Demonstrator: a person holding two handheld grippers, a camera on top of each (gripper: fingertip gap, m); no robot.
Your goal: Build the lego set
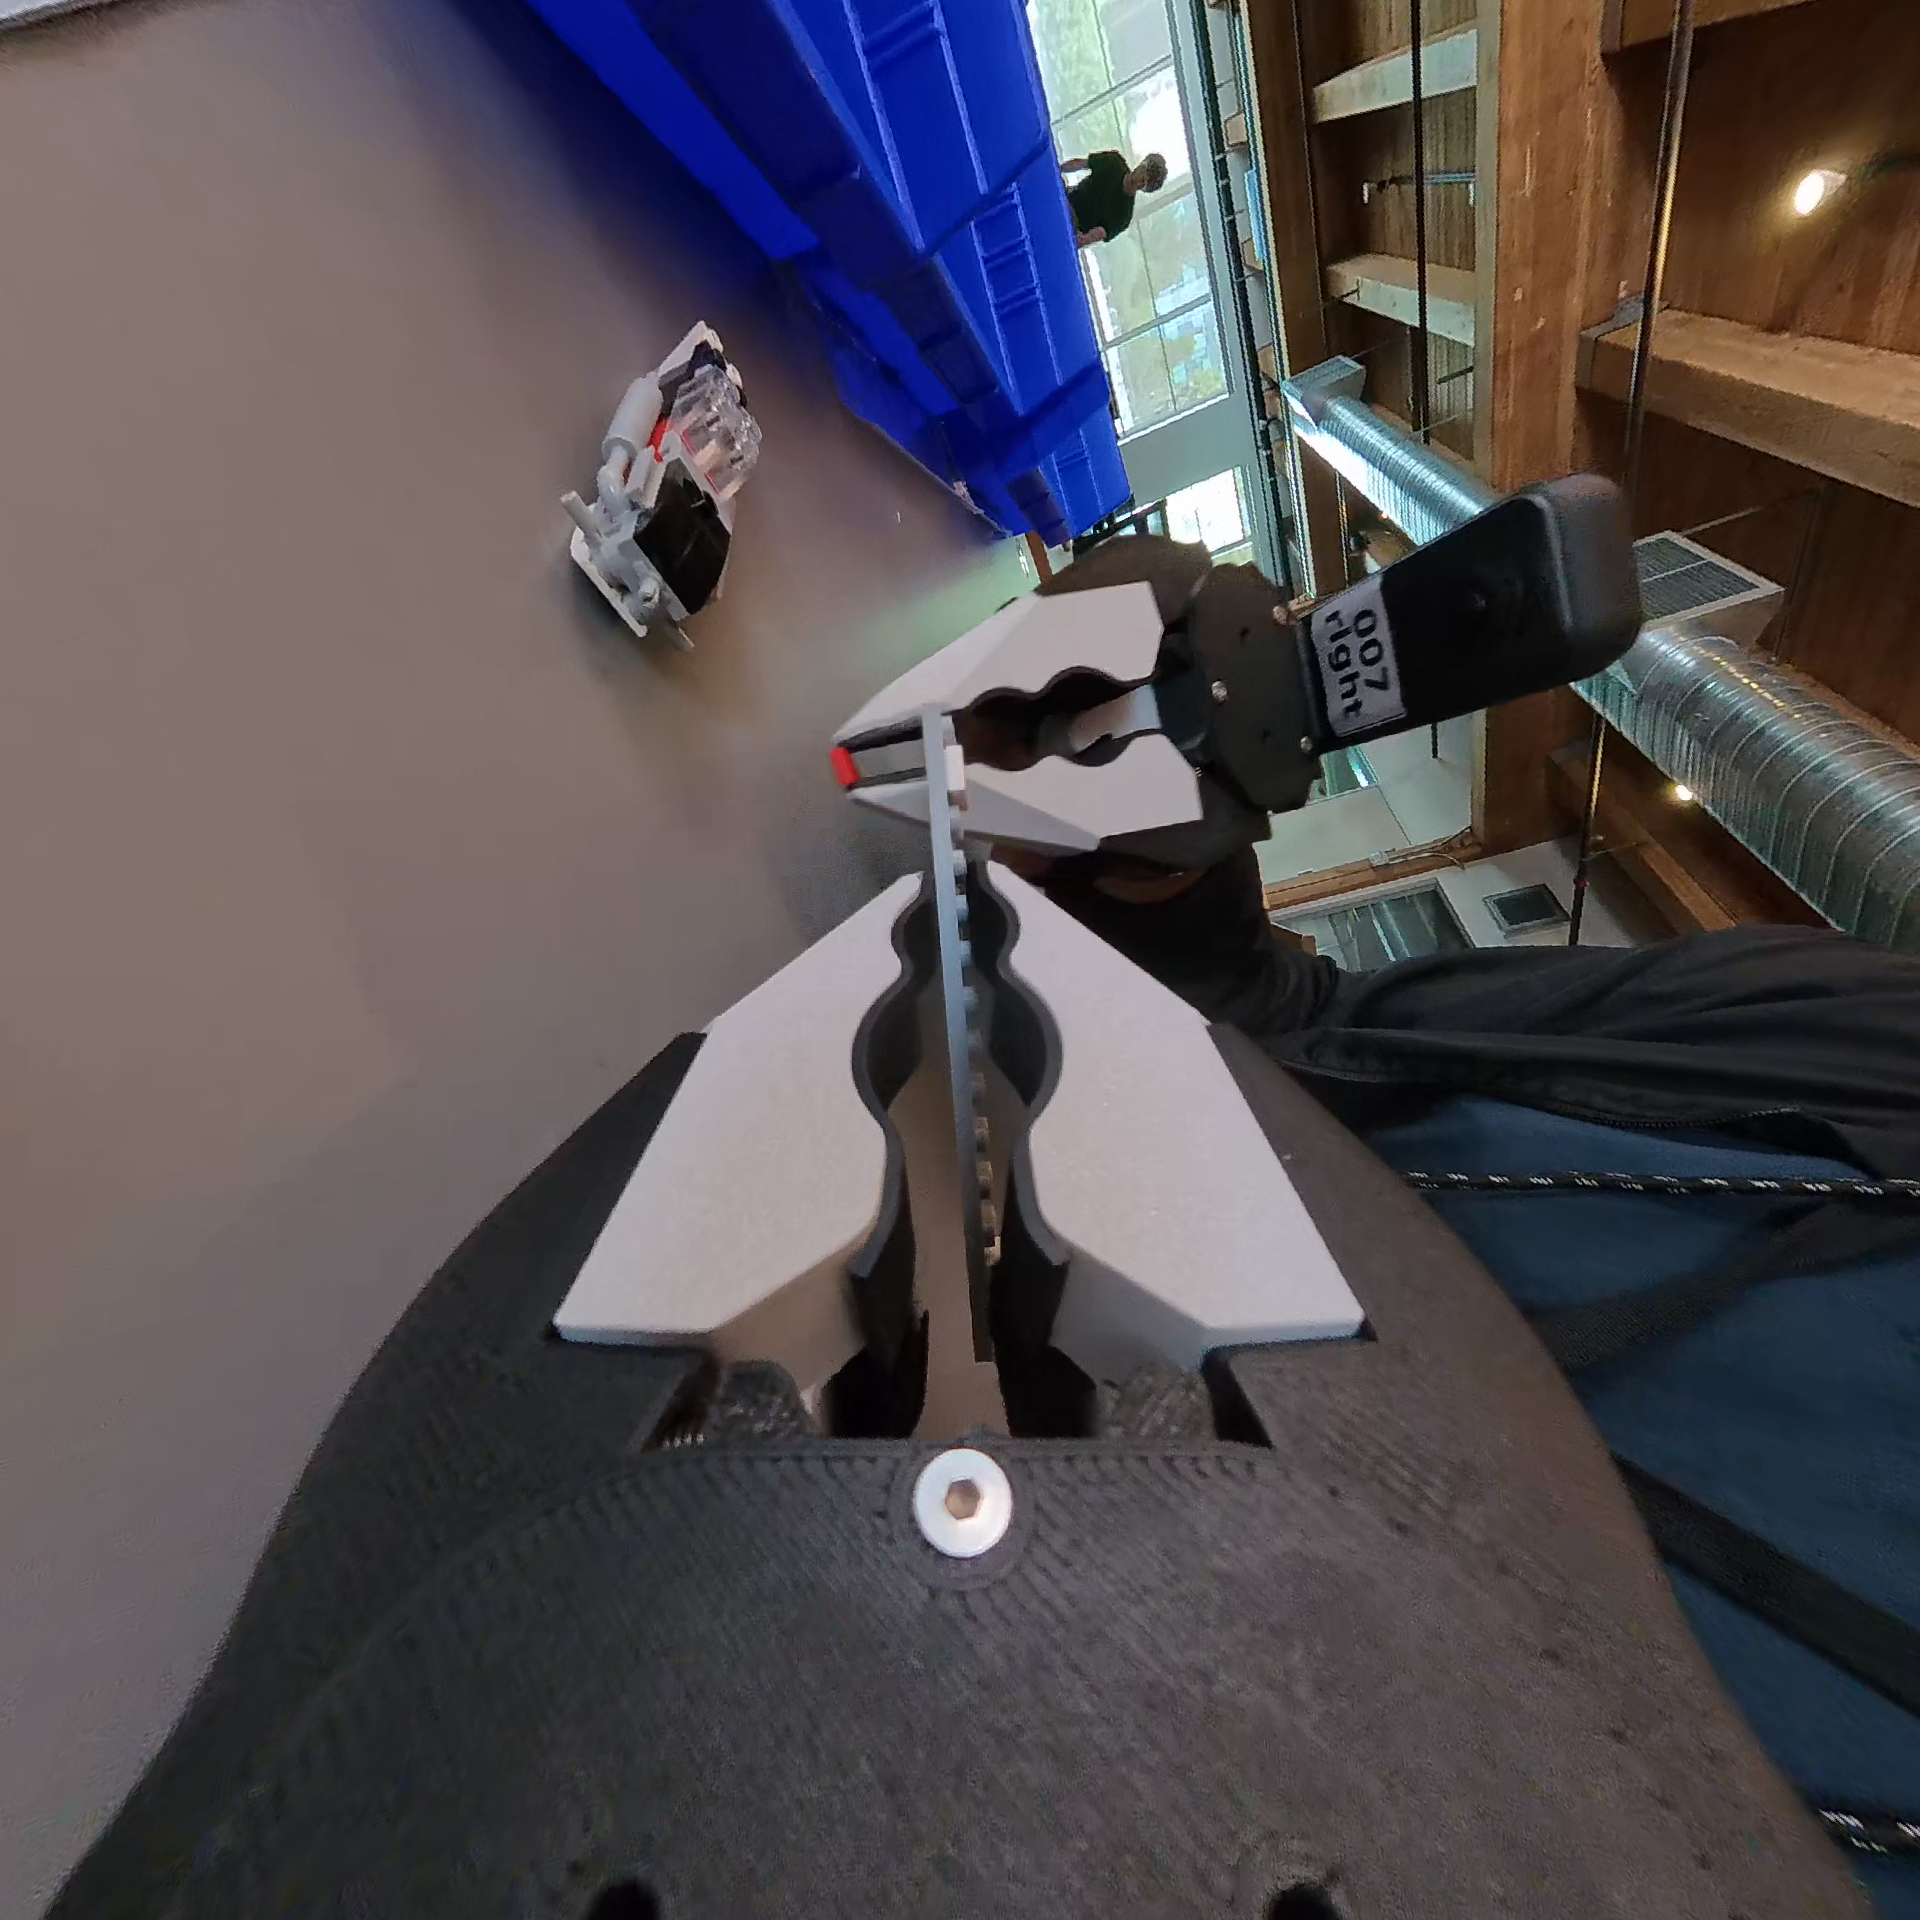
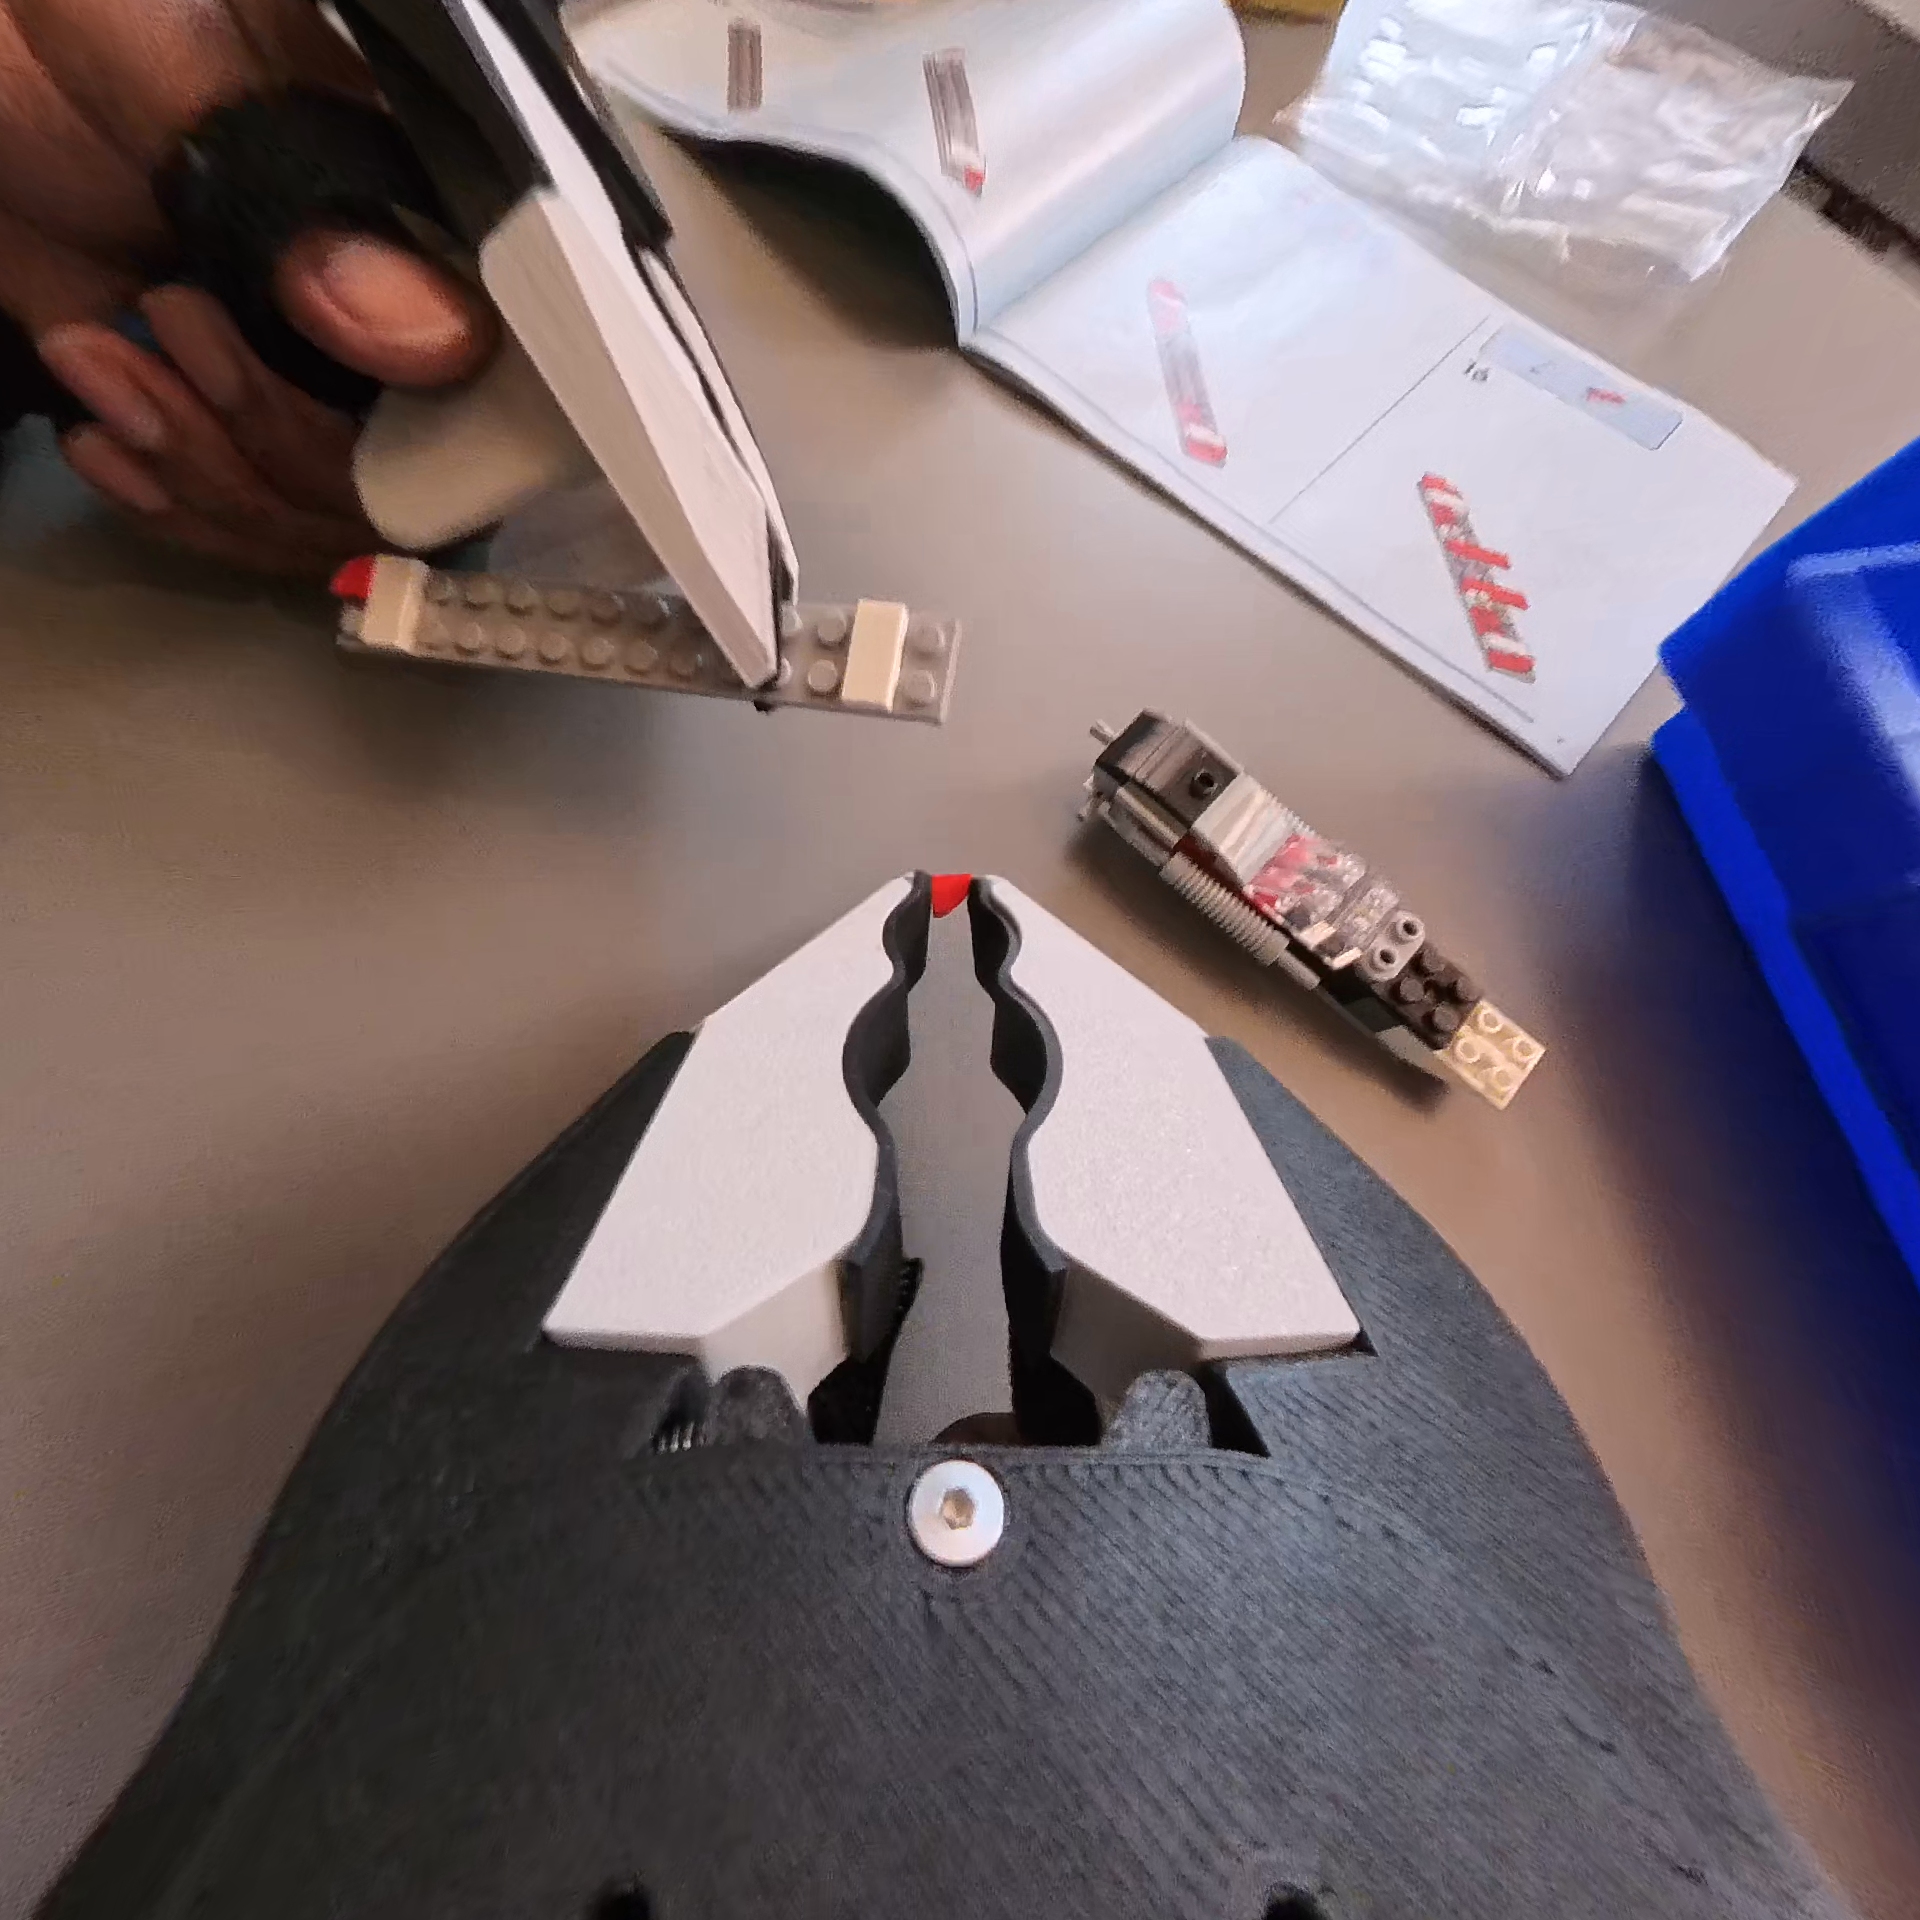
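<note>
Fingertips of my right gripper (image 2: pixel 948 891) are pressed together on a small red piece (image 2: pixel 948 896), which sits at the very tip and shows only a little. My left gripper (image 1: pixel 961 904) has its fingers closed on the long grey plate (image 1: pixel 951 831), holding it by the flat faces, with the plate's far end sticking out past the tips. In the right wrist view this plate (image 2: pixel 644 644) hangs above the table, with two white tiles (image 2: pixel 878 652) on its studs and one red piece already at its left end.

I judge the step in hand is to put the red piece on the plate. To do it well, I must bring the right tips over a free place on the plate and turn the piece so its underside meets the studs squarely. Then I press straight along the stud direction, while the left gripper holds against this push. My grip on the red piece is very shallow, so it may twist or slip; I should move slowly.

Farther right on the grey table (image 2: pixel 312 987) lies a finished sub-assembly (image 2: pixel 1309 914), black, grey and clear. Beyond it is the open instruction booklet (image 2: pixel 1247 343), an empty plastic bag (image 2: pixel 1579 135), and a blue bin (image 2: pixel 1808 779) at the right edge.
</note>
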